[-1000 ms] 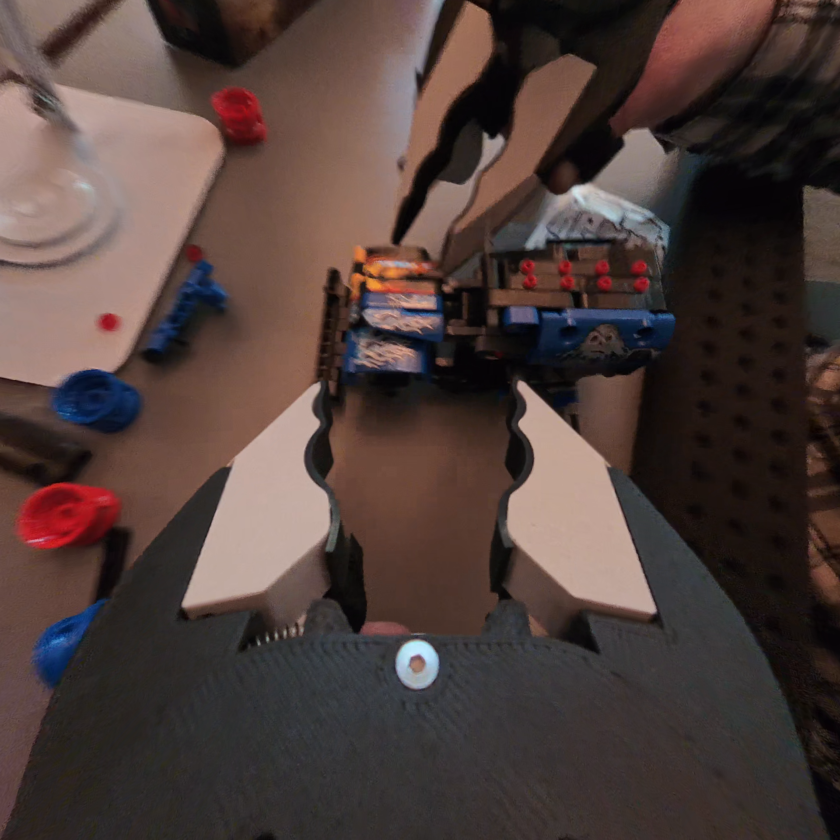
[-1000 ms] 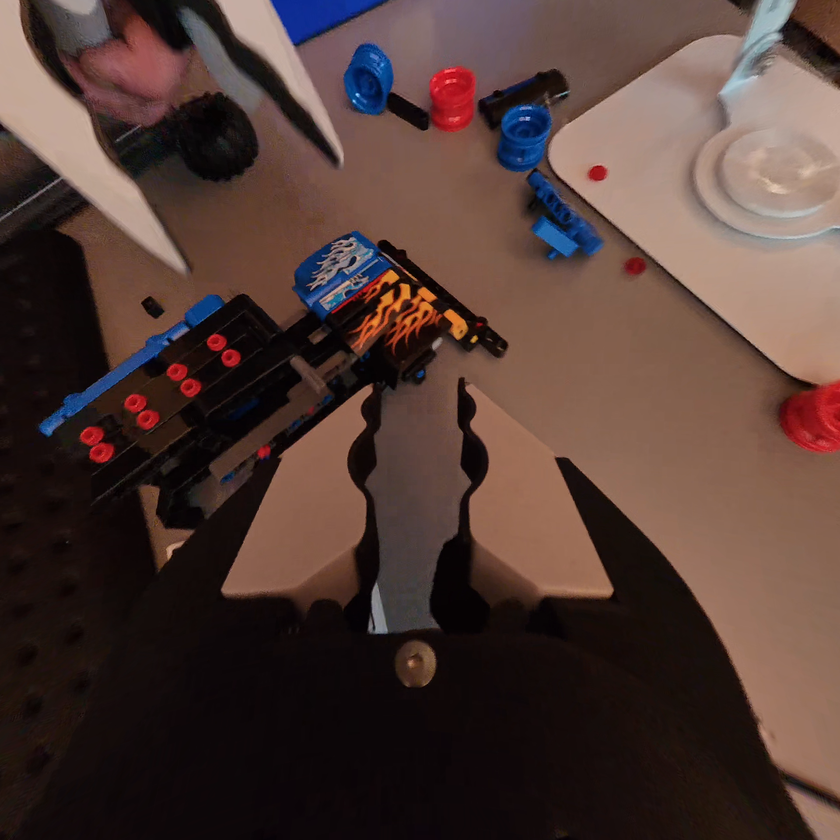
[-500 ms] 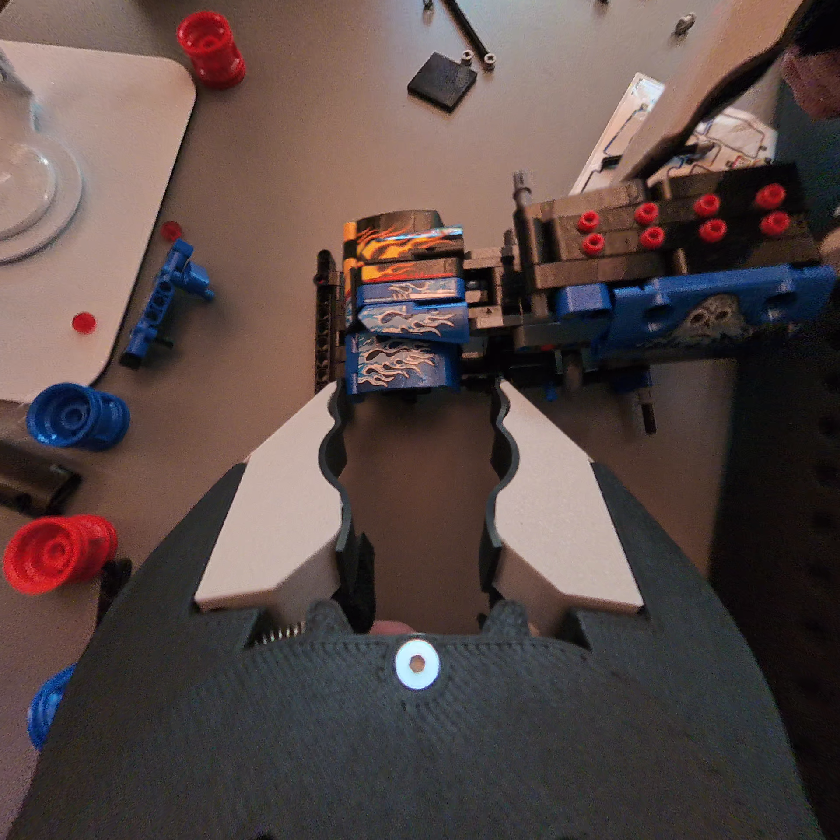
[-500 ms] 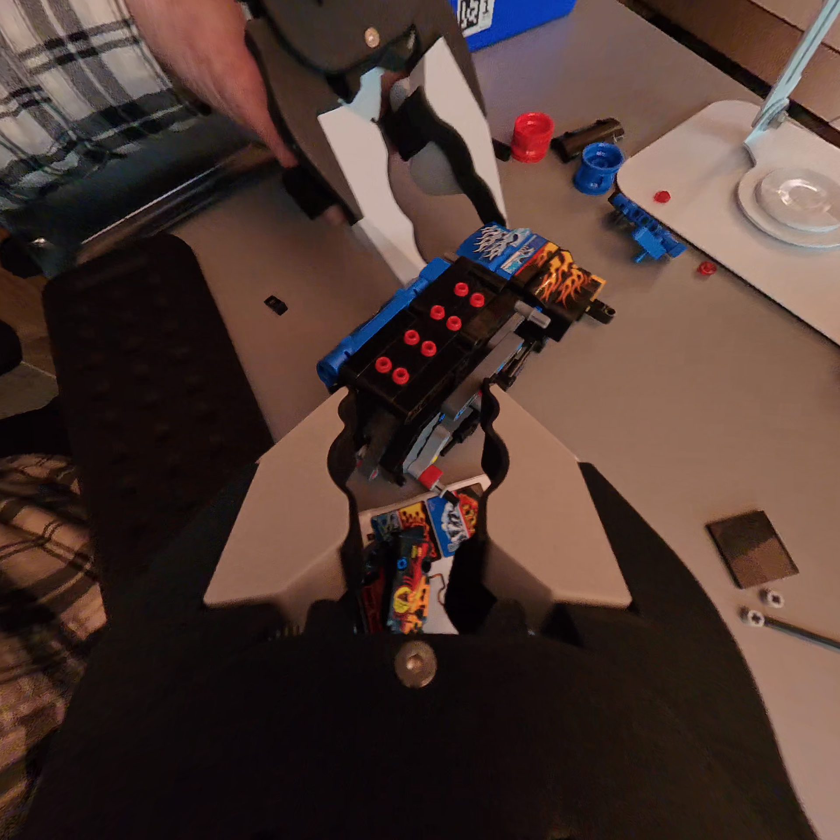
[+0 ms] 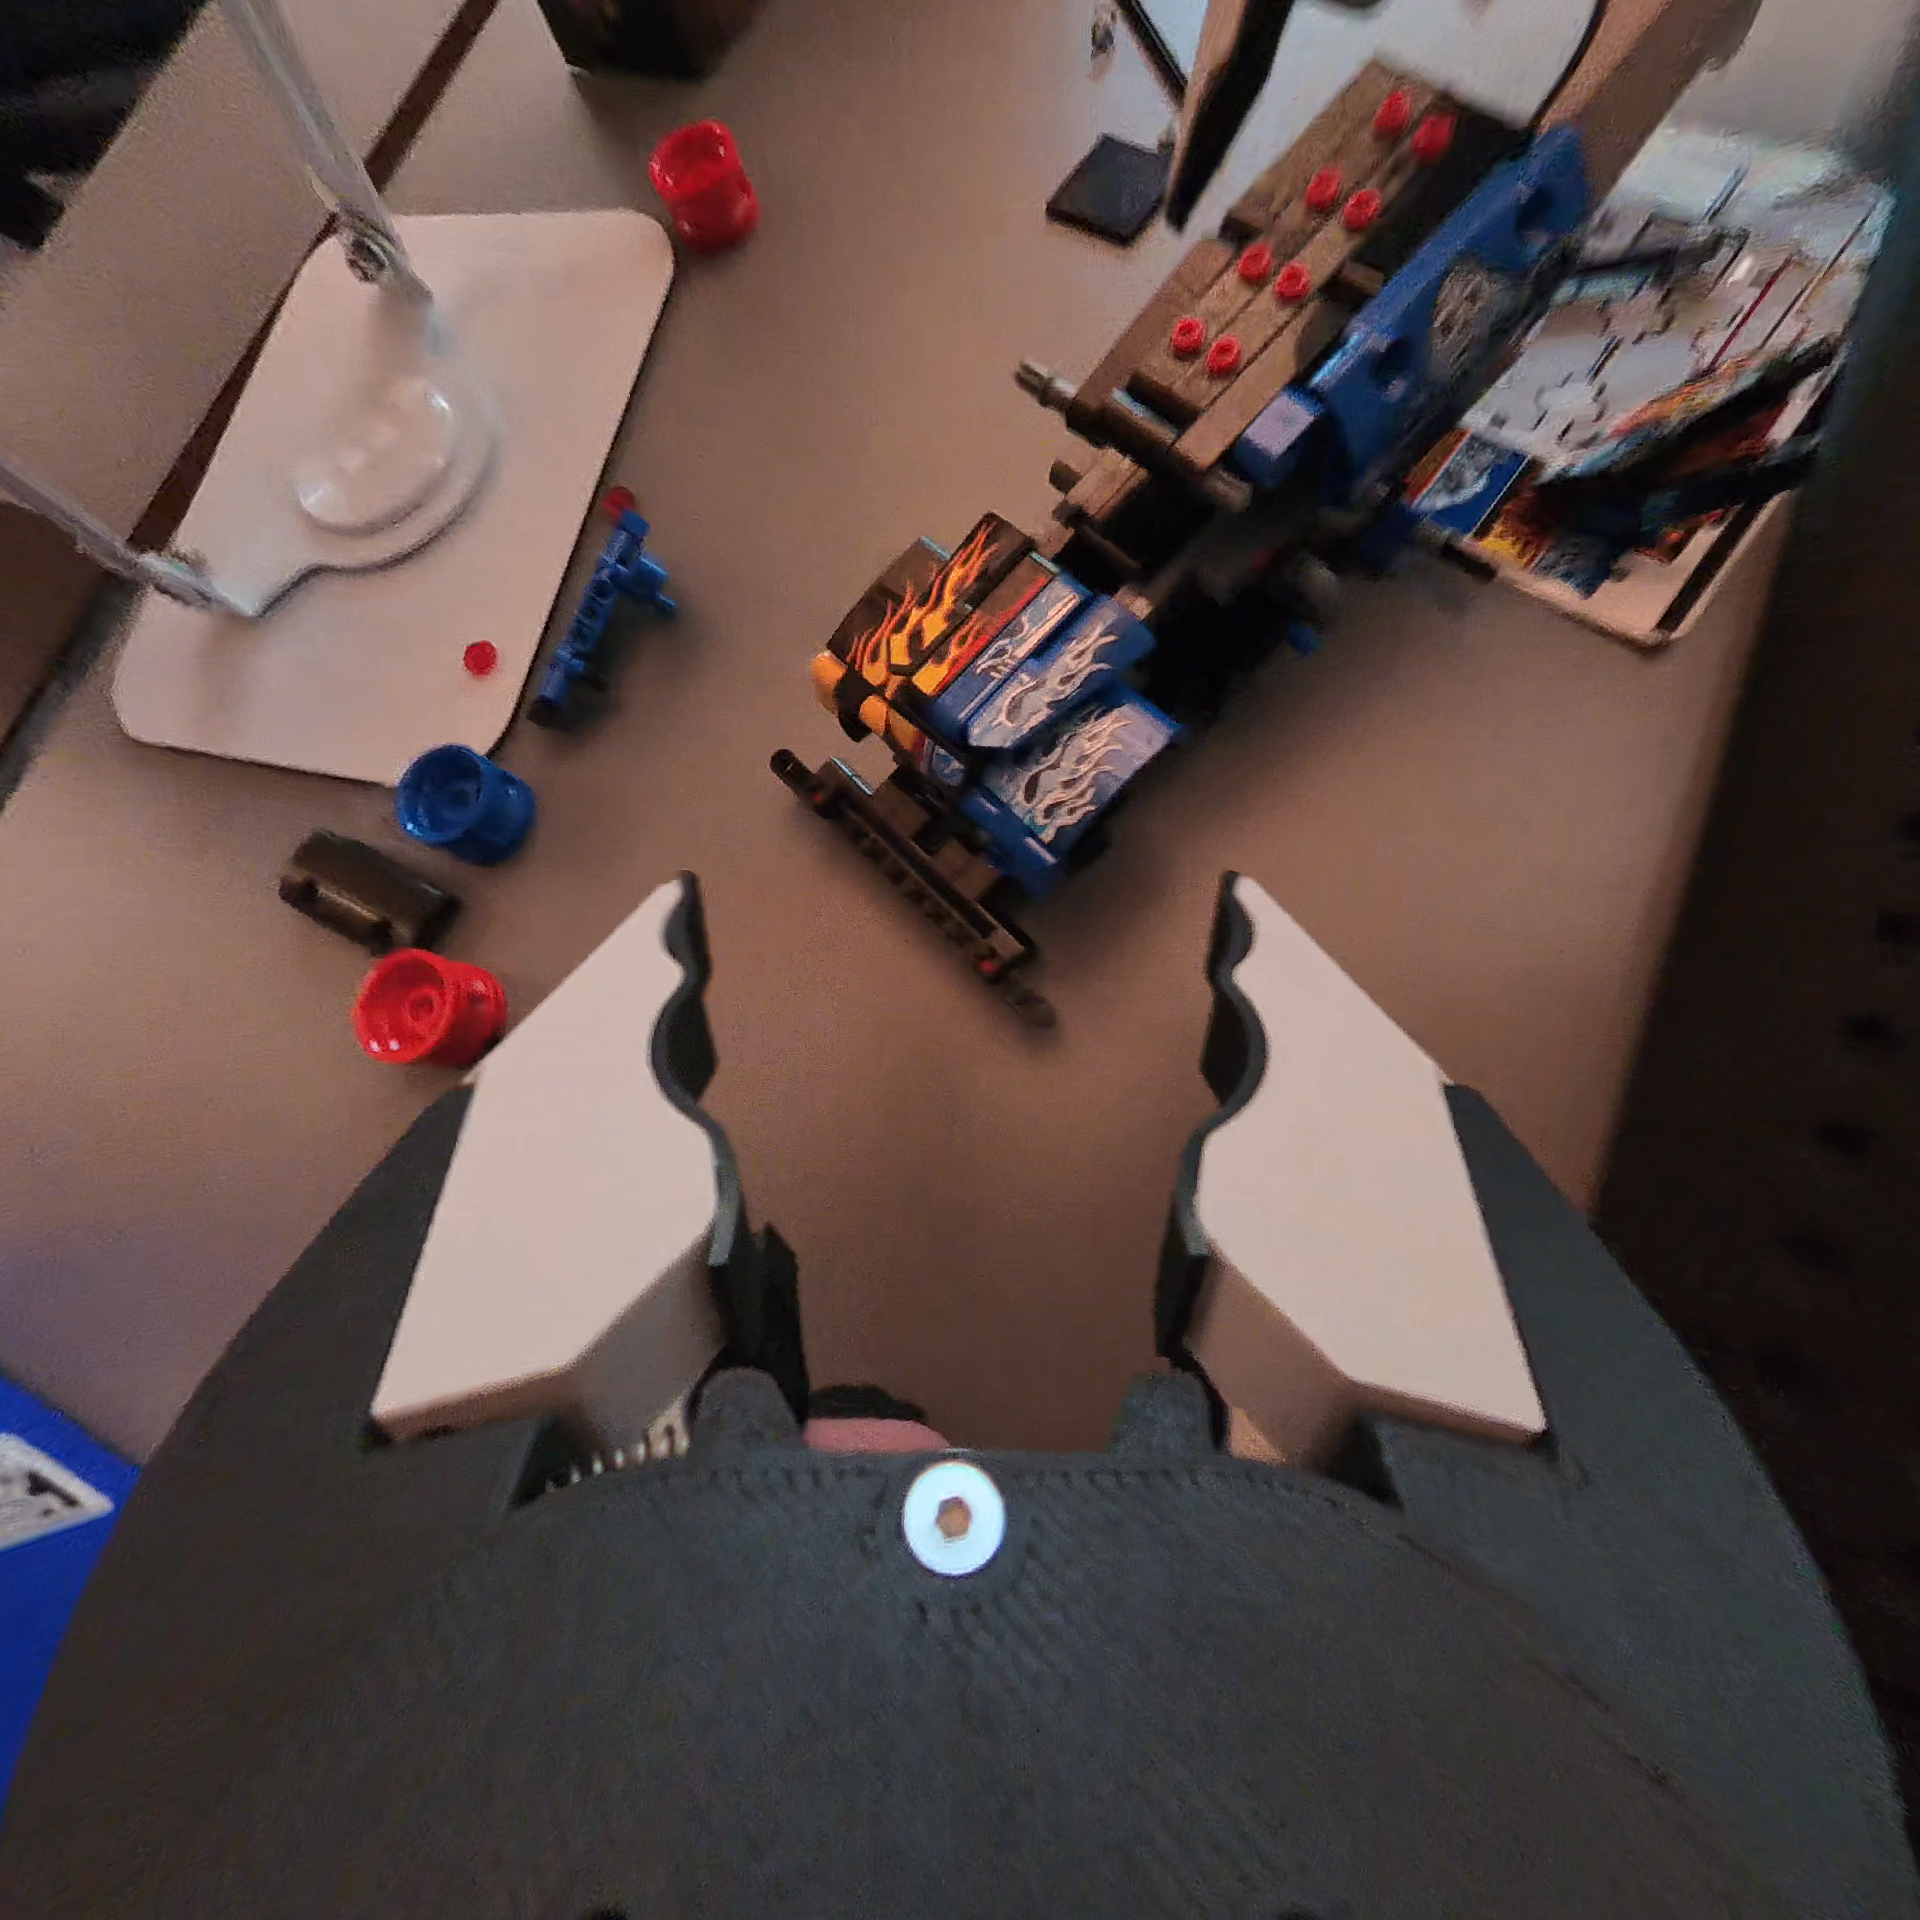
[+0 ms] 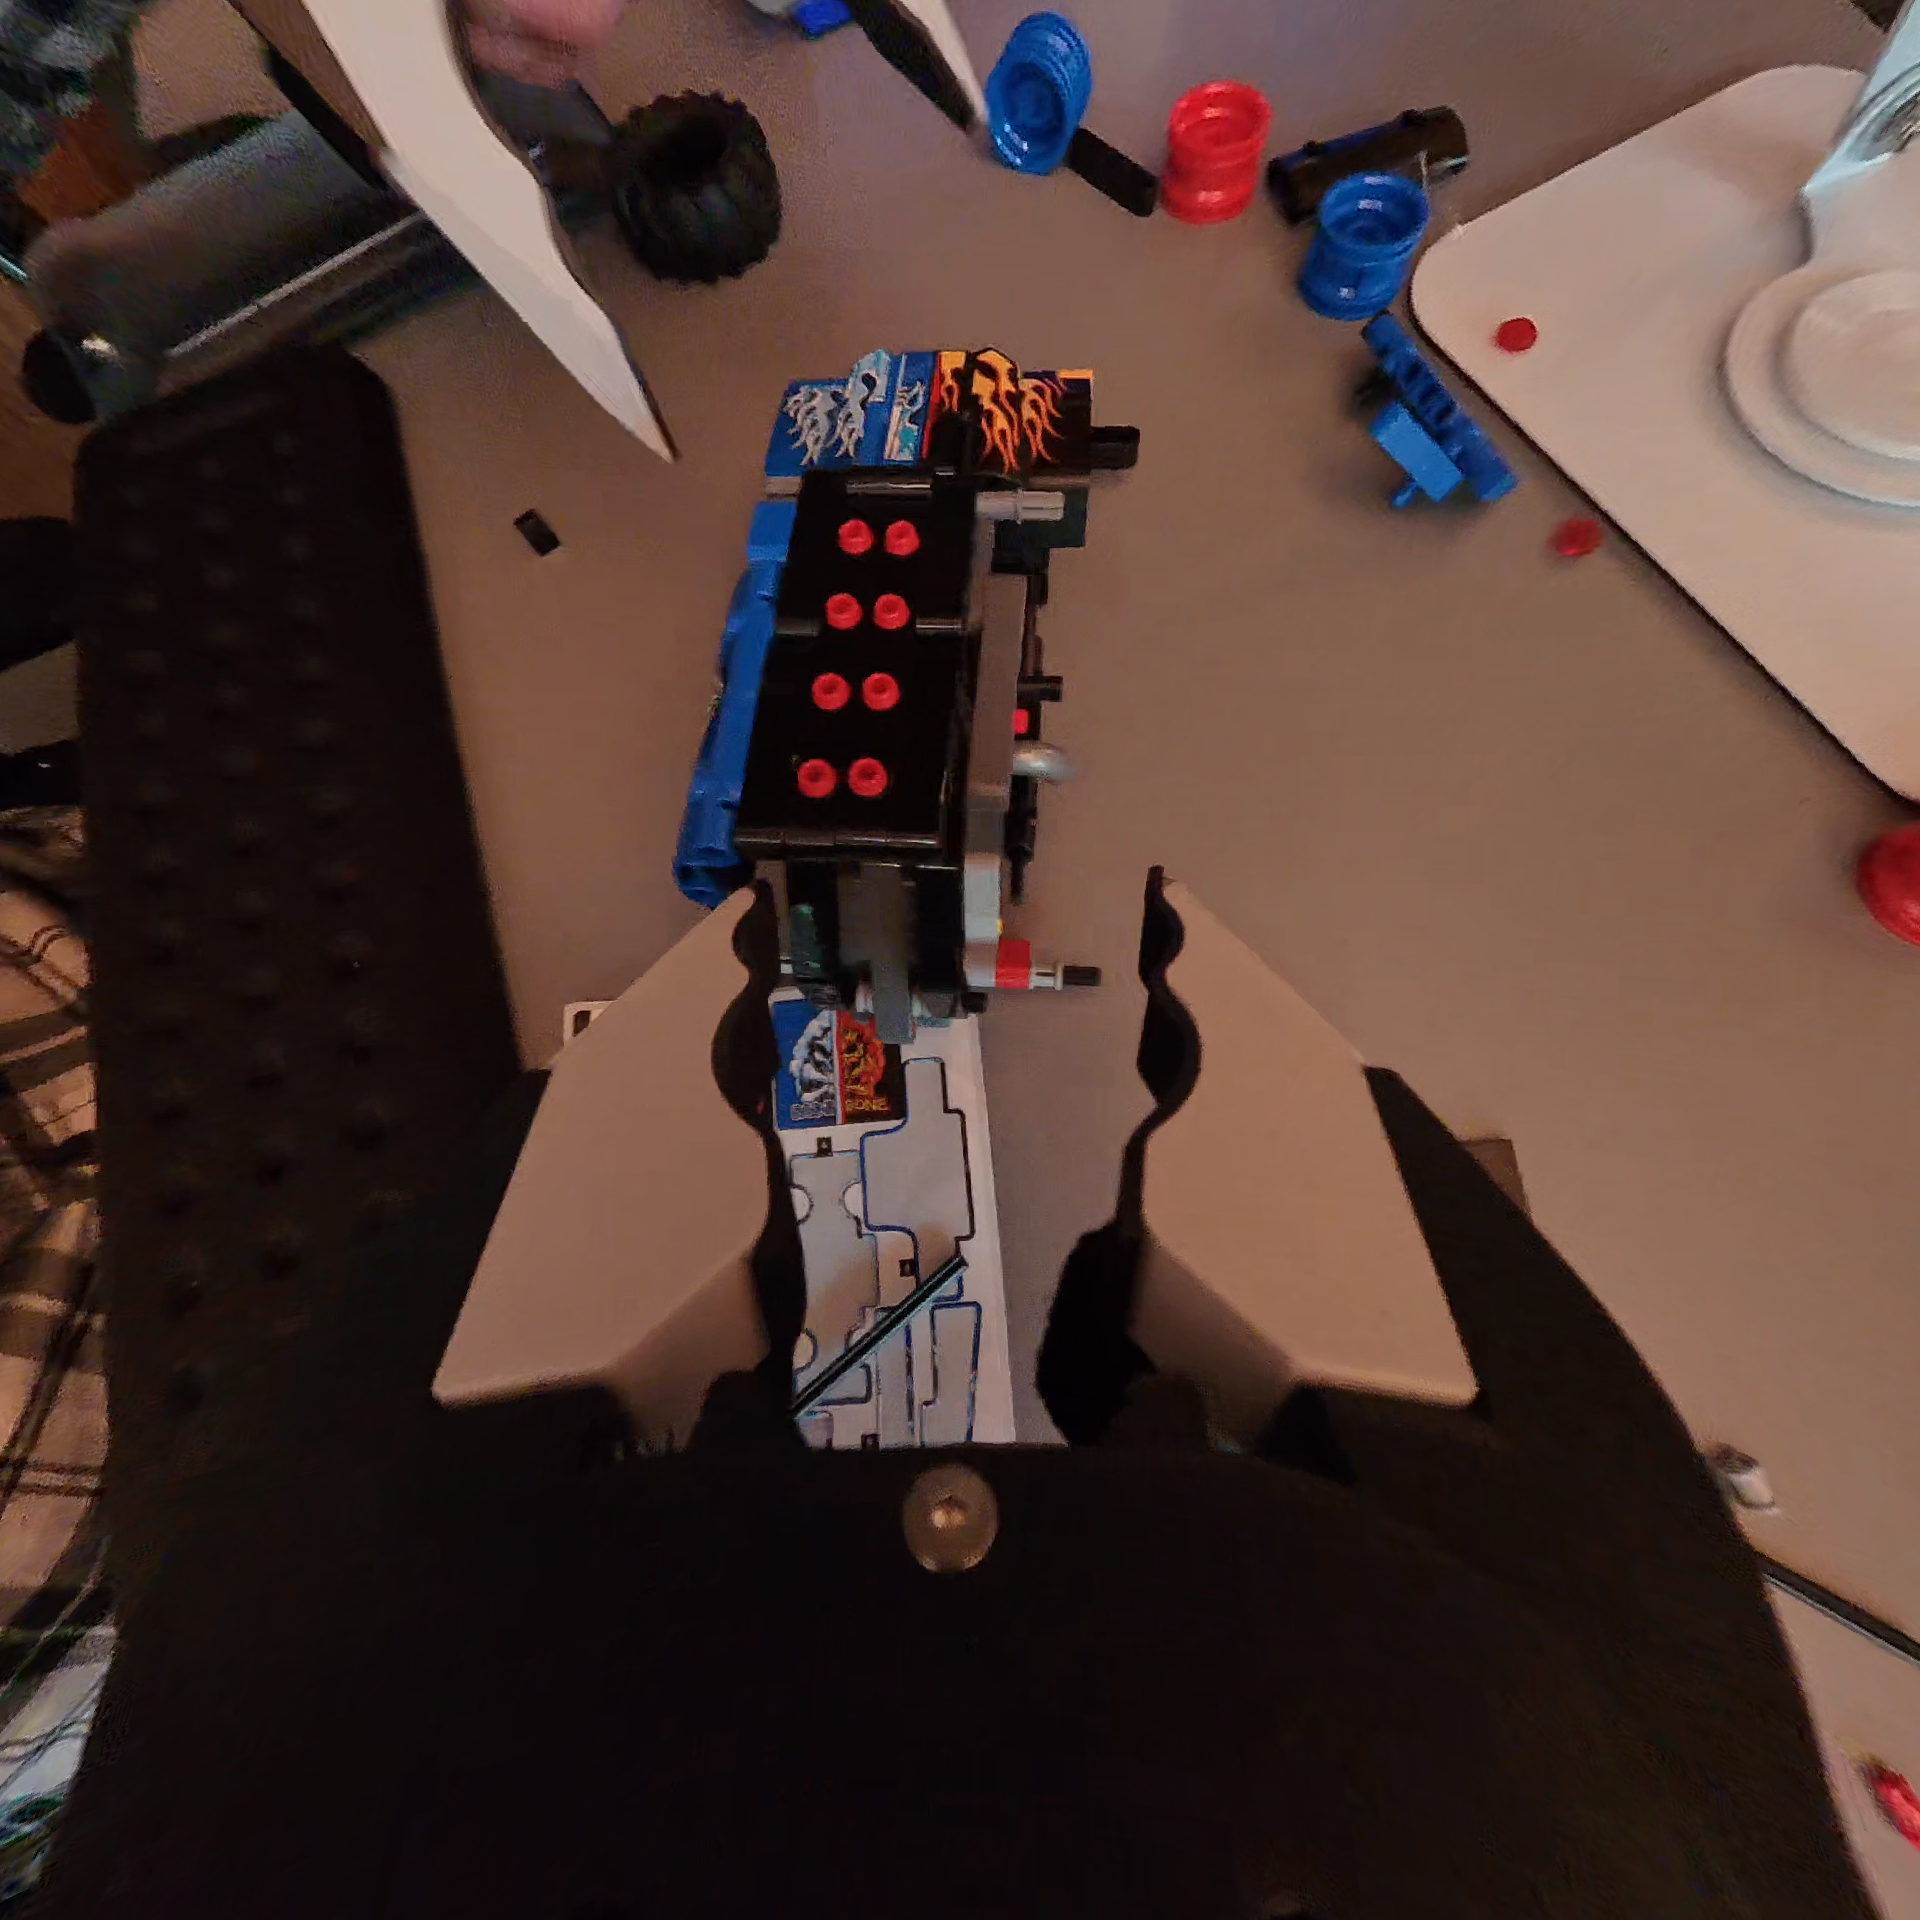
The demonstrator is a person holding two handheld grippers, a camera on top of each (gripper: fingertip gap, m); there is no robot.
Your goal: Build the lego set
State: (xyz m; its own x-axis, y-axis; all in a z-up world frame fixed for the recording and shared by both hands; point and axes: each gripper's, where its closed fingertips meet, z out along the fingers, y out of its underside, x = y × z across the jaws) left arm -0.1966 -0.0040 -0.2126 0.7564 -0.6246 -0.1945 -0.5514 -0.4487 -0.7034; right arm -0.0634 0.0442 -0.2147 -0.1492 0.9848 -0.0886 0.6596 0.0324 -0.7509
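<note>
Your left gripper [image 5: 956, 904] hangs over the counter [image 5: 894, 343] with its fingers spread wide and nothing between them. The lego model [image 5: 1164, 582], a long black and blue vehicle body with flame-printed panels at its near end, lies just ahead of those fingers, running diagonally away to the upper right. Eight red studs [image 5: 1288, 281] sit in four pairs on its black top.

Your right gripper [image 6: 951, 894] also has its fingers well apart. The rear end of the model [image 6: 873, 665] sits between the fingertips, close to the left one, but you cannot tell whether either finger touches it. Under that end lies a printed sheet [image 6: 894, 1247].

Loose parts lie to the left in the left wrist view: two red wheel hubs [image 5: 428, 1008] [image 5: 704, 185], with a third at the right edge of the right wrist view [image 6: 1893, 883]; two blue wheel hubs, one beside the white pad [image 5: 464, 802] and one seen only in the right wrist view [image 6: 1037, 91]; one blue beam assembly [image 5: 608, 613]; one black connector [image 5: 366, 894]; and two small red round pieces, one on the pad [image 5: 479, 657] and one just off its edge [image 5: 619, 503]. One black tyre [image 6: 694, 187] rests near the left gripper's fingers. A clear stand [image 5: 374, 457] rises from the white pad [image 5: 270, 675].
</note>
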